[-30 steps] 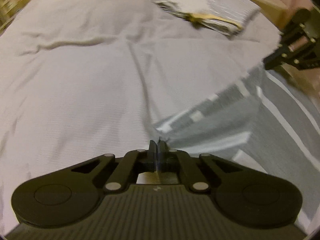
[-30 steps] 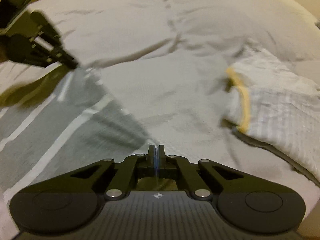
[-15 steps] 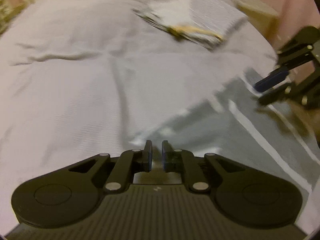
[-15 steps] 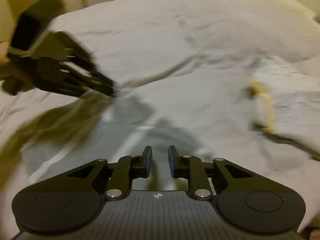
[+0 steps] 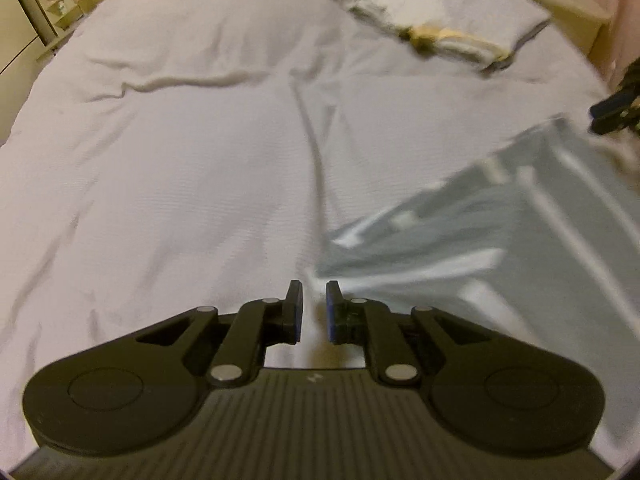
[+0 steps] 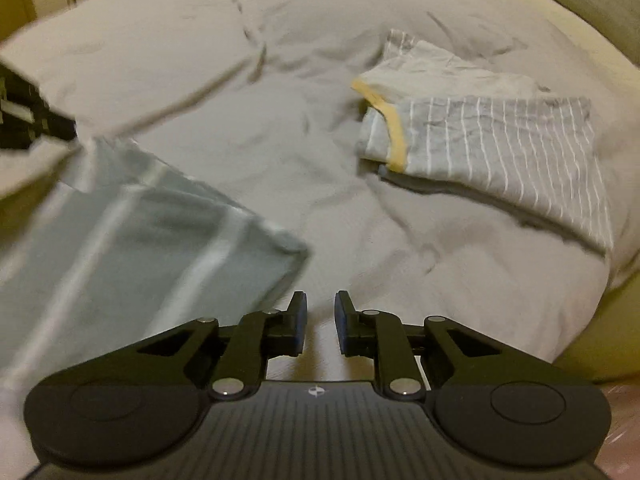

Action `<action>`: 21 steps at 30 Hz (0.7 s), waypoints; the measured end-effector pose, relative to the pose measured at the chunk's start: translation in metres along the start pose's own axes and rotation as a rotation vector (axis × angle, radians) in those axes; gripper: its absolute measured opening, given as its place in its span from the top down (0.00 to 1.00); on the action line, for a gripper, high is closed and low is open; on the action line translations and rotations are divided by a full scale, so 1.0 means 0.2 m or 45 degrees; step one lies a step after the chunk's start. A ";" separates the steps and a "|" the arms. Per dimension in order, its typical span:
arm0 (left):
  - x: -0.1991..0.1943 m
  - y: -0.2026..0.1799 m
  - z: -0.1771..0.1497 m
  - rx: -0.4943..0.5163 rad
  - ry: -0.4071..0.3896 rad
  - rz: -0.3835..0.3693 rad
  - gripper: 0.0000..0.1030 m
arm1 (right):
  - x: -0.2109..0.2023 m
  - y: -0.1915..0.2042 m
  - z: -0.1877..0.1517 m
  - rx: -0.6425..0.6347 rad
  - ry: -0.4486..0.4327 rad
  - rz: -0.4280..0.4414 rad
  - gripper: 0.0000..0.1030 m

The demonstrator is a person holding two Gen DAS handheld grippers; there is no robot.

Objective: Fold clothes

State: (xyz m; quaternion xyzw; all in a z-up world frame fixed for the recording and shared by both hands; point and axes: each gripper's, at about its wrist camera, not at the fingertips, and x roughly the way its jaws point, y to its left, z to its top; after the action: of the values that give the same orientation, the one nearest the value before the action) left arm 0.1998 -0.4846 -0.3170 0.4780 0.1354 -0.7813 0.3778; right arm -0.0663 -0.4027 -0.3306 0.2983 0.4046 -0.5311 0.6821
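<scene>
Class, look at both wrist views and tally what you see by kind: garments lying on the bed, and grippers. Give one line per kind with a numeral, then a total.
Garments: 2, the grey garment with white stripes and the folded striped garment with yellow trim, both on the bed.
Grippers: 2, the left gripper and the right gripper, both open and empty.
Total: 4

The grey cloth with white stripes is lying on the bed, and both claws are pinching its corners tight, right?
Not quite. The grey cloth with white stripes is lying on the bed, but neither claw is pinching it. The left claw stands open in the left wrist view, and the right claw stands open in the right wrist view, each with nothing between its fingers.
</scene>
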 end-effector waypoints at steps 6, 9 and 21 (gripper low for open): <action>-0.02 -0.33 -0.13 0.066 0.035 -0.130 0.90 | -0.03 0.31 -0.15 -0.073 0.051 0.224 0.65; 0.04 -0.36 -0.20 0.083 0.078 -0.071 0.89 | 0.00 0.35 -0.25 -0.119 0.126 0.212 0.63; -0.37 -0.41 -0.34 -0.007 0.014 0.019 0.88 | -0.23 0.62 -0.28 -0.142 0.056 0.325 0.63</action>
State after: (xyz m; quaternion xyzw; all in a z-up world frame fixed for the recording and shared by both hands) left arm 0.2035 -0.3563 -0.2998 0.4823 0.1359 -0.7754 0.3842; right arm 0.0348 -0.3028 -0.3216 0.3204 0.4071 -0.4099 0.7508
